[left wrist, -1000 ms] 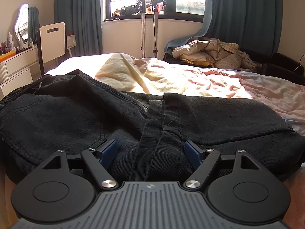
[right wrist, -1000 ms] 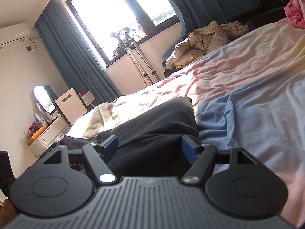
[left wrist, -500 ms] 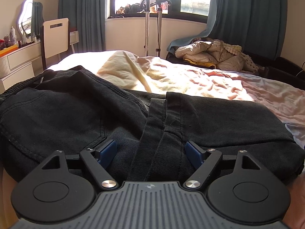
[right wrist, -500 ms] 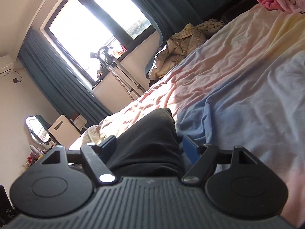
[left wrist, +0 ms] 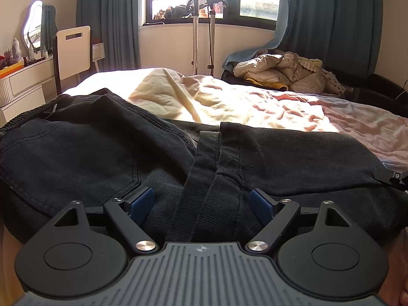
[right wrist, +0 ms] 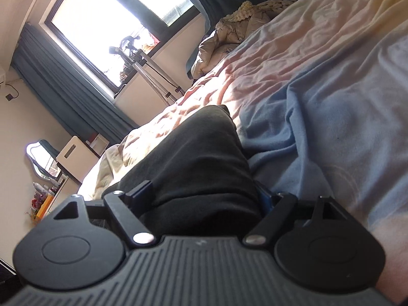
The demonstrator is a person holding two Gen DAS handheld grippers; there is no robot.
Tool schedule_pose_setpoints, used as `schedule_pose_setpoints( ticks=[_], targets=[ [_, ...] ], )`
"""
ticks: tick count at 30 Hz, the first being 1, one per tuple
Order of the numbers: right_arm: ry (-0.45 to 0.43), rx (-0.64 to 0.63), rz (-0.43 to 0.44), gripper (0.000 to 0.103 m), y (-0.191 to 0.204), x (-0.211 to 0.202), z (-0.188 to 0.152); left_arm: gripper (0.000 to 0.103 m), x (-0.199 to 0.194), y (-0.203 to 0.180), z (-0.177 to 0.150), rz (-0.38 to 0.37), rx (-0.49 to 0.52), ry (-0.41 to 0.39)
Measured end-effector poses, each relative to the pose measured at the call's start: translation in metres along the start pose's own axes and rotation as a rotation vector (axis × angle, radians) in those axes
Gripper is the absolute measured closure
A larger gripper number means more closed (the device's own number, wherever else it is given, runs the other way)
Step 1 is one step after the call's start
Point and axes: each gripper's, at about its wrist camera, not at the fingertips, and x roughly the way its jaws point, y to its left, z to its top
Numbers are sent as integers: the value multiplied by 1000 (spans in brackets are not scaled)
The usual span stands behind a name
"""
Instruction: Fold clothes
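Black jeans lie folded across the near edge of the bed, waistband to the left, hems stacked in the middle. My left gripper is open, its blue pads on either side of the folded hem strip, low over the cloth. In the right wrist view the folded end of the jeans fills the gap of my right gripper, which is open around it. The view is rolled to the side. A tip of the right gripper shows at the right edge of the left wrist view.
The bed sheet is pastel yellow, pink and blue and rumpled. A beige puffy jacket lies on a dark sofa beyond the bed. A white chair and dresser stand at the left. A garment steamer pole stands by the window.
The right gripper has rolled further sideways and pushed in, so the jeans' folded end now sits deeper between its fingers. The left gripper has barely moved.
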Motion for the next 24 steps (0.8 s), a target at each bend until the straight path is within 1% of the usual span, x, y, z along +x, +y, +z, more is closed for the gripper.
schedule_pose_setpoints(
  ticks=[2, 3, 4, 5, 7, 8, 9, 11, 12, 14, 15, 16, 17, 18, 20, 21, 22, 24],
  targets=[
    [-46, -96, 69, 20, 21, -7, -1, 17, 1, 0, 0, 0, -6, 1],
    [-75, -108, 103, 20, 26, -11, 0, 17, 1, 1, 0, -2, -10, 2],
    [-94, -73, 131, 20, 25, -12, 3, 17, 2, 1, 0, -5, -13, 2],
    [-81, -19, 106, 20, 18, -8, 5, 16, 2, 2, 0, -9, -16, -1],
    [9, 124, -1, 21, -8, 8, 3, 14, 3, 1, -1, -14, -23, -6],
    [51, 201, -7, 25, -23, 14, -1, 14, 3, 1, 0, -16, -28, -9],
    [78, 251, 9, 29, -33, 17, -5, 14, 3, 0, 0, -14, -28, -11],
    [71, 224, -12, 35, -28, 14, -5, 14, 3, 0, -1, -13, -34, -19],
    [68, 186, -37, 39, -19, 13, -4, 14, 3, 2, -1, -18, -44, -22],
    [43, 121, -75, 59, -4, 8, -4, 14, 0, 7, 0, -33, -71, -29],
    [31, 91, -93, 64, 3, 5, -4, 14, -3, 10, 1, -47, -93, -37],
    [19, 86, -107, 71, 6, 1, -2, 14, -6, 14, 1, -61, -118, -42],
    [7, 84, -120, 75, 8, -3, -1, 14, -10, 20, 1, -73, -154, -50],
    [-5, 107, -125, 76, 8, -9, 2, 14, -13, 26, 0, -90, -194, -58],
    [-29, 152, -135, 80, 9, -21, 7, 14, -14, 38, 0, -126, -263, -41],
    [-42, 151, -138, 80, 12, -28, 9, 14, -15, 43, 1, -143, -297, -32],
    [-61, 128, -143, 81, 18, -37, 12, 14, -17, 49, 1, -139, -328, -25],
    [-105, 69, -151, 81, 32, -55, 16, 14, -28, 53, 1, -128, -336, -67]
  ],
)
